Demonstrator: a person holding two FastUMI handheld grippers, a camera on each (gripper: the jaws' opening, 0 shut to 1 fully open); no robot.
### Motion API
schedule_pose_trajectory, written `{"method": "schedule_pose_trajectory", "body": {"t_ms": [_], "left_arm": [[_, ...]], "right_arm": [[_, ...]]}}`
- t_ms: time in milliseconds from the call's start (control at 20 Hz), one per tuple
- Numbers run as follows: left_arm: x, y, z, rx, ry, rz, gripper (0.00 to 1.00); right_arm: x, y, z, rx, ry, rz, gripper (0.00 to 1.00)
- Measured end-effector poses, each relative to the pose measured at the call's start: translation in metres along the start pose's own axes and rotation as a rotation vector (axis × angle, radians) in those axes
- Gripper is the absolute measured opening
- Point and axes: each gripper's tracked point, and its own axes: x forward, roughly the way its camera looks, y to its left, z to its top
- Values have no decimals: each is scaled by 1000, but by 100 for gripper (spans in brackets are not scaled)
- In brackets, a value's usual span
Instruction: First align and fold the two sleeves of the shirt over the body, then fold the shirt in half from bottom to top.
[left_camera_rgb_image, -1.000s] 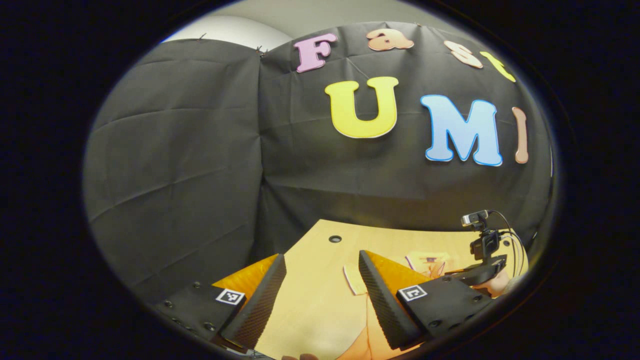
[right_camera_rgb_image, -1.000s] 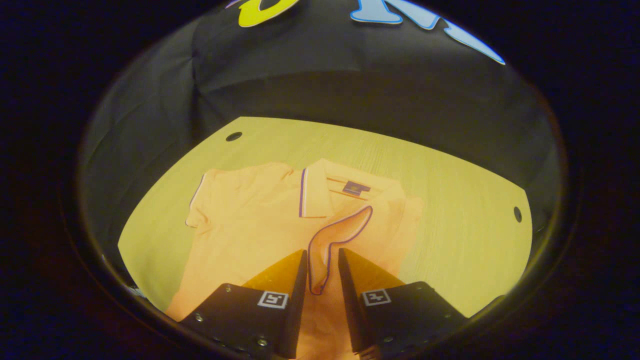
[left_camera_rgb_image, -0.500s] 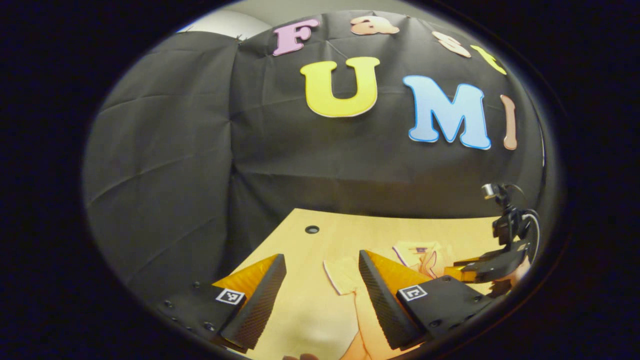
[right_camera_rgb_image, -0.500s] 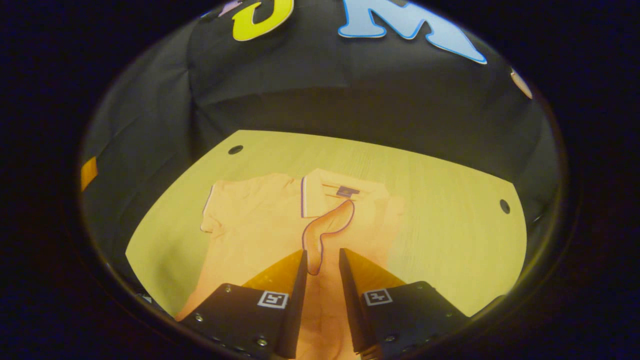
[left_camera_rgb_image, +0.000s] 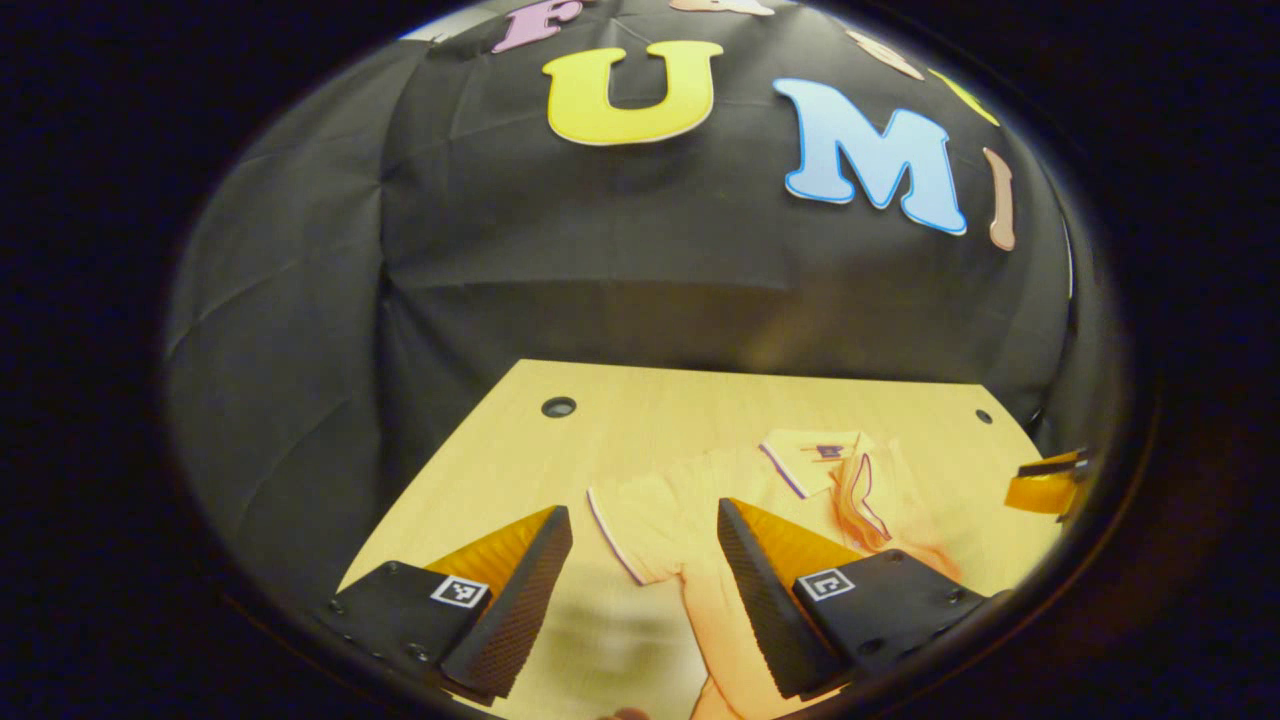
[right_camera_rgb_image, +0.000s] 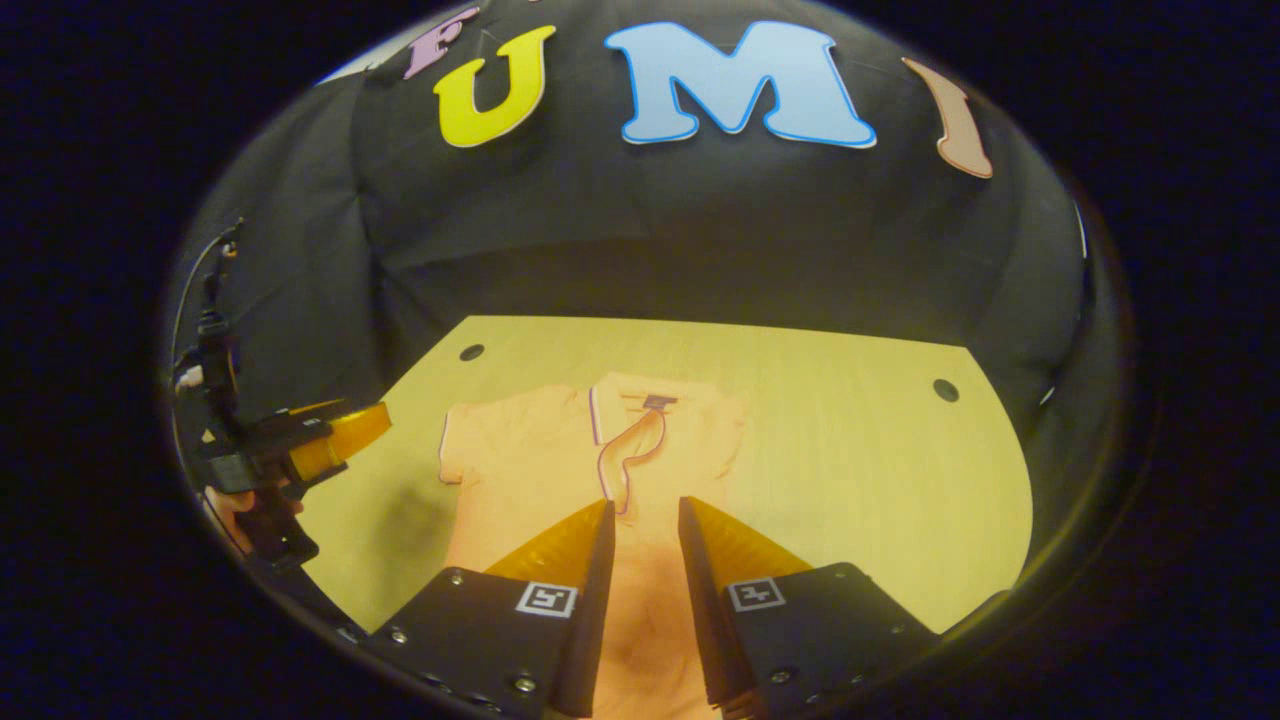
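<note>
The shirt lies flat on the worktop, one sleeve already folded over it. That sleeve could slip back (nothing pins it). Right claw nearly closed, empty; left claw apart.

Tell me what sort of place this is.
Probably a recording booth for handling tasks, not a home: a black cloth wall backs a bare pale wooden table, where an orange collared shirt lies flat.
</note>
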Motion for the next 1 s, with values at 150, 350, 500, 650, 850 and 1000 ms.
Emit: {"method": "schedule_pose_trajectory", "body": {"t_ms": [150, 350, 500, 650, 850, 1000], "left_arm": [[30, -1, -24, -3, 39, -3, 99], [67, 0, -61, 14, 99, -8, 99], [88, 1, -78, 1, 130, -2, 99], [99, 4, -89, -7, 152, 1, 99], [107, 7, -106, -20, 192, 2, 95], [111, 10, -121, -39, 226, 31, 96]], "right_arm": [[-29, -9, -3, 26, -20, -42, 40], [-53, -25, -18, 62, -8, -119, 40], [-69, -35, -34, 89, 13, -167, 40], [-82, -40, -51, 115, 37, -199, 40], [-94, -45, -64, 143, 51, -231, 40], [-100, -49, -69, 145, 57, -249, 40]]}}
